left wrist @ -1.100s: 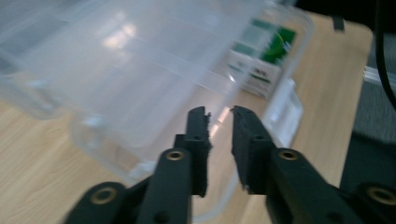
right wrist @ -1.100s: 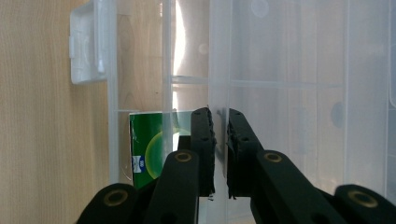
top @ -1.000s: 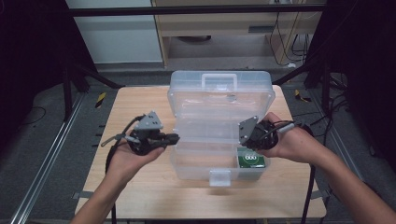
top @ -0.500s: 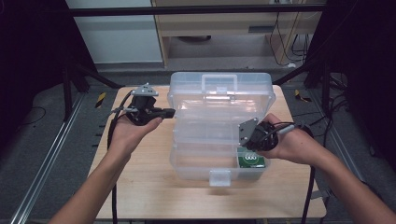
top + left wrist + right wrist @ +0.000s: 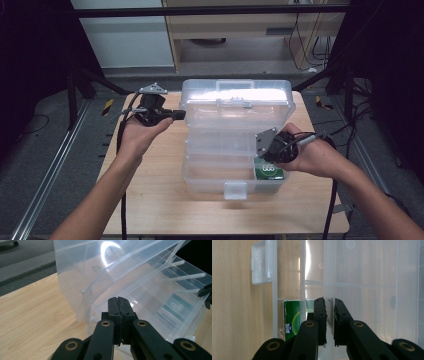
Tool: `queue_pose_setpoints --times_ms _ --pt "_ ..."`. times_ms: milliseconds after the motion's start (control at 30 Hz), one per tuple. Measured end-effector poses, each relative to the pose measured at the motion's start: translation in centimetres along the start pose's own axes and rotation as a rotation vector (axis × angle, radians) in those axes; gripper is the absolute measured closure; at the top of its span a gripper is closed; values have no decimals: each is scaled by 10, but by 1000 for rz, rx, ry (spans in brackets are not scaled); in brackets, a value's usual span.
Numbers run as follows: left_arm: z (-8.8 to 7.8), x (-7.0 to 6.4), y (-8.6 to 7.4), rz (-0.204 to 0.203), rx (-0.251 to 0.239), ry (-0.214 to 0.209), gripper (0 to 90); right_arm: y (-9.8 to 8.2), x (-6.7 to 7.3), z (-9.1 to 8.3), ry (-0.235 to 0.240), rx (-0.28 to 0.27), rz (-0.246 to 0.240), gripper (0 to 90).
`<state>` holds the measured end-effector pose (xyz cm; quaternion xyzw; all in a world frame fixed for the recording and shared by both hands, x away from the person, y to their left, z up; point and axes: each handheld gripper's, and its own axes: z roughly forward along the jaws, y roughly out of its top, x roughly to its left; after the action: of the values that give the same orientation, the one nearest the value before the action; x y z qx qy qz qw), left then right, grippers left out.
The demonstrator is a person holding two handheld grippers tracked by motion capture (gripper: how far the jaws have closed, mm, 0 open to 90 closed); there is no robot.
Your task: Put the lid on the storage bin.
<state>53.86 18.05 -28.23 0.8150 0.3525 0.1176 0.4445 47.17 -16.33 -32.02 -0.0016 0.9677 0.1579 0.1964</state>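
We see a clear plastic organizer box (image 5: 235, 145) standing open in the middle of the wooden surface (image 5: 150, 200), its lid (image 5: 235, 100) raised toward the far edge and its white latch (image 5: 235, 190) facing the near edge. A green packet (image 5: 269, 170) lies in the near right compartment. Our left claw (image 5: 179, 115) hovers by the lid's left side near the far left corner, jaws pressed together on nothing, as the left gripper view (image 5: 119, 307) confirms. Our right claw (image 5: 329, 302) sits at the box's right side, its jaws pinching a thin clear wall of the box just above the packet.
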Motion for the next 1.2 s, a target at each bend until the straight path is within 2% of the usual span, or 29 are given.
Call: queue_pose_setpoints --times_ms 300,333,367,533,767,833,967,1100,1200 --pt "-1 1 -1 -3 -1 -2 899 -1 2 0 5 1 3 809" --pt "0 2 -1 17 -22 -18 899 -1 2 0 6 1 5 803" --pt "-2 1 -1 1 -2 0 898 -1 2 0 7 -1 7 794" --pt "-3 0 -5 -2 0 -6 899 -3 4 -1 4 -13 28 705" --pt "-4 0 -9 -4 1 -10 899 -10 1 -10 -25 -91 138 480" --pt "-4 0 -9 -2 2 -11 899 -11 2 -12 -53 -102 155 403" --pt "-3 -1 -8 -2 -1 -10 899 -14 3 -13 -44 -103 165 424" --pt "-4 -1 -9 -1 -5 -12 899 -14 7 -9 -6 -86 153 514" --pt "-4 -2 -9 -5 -9 -15 899 -15 10 -6 15 -92 140 565"
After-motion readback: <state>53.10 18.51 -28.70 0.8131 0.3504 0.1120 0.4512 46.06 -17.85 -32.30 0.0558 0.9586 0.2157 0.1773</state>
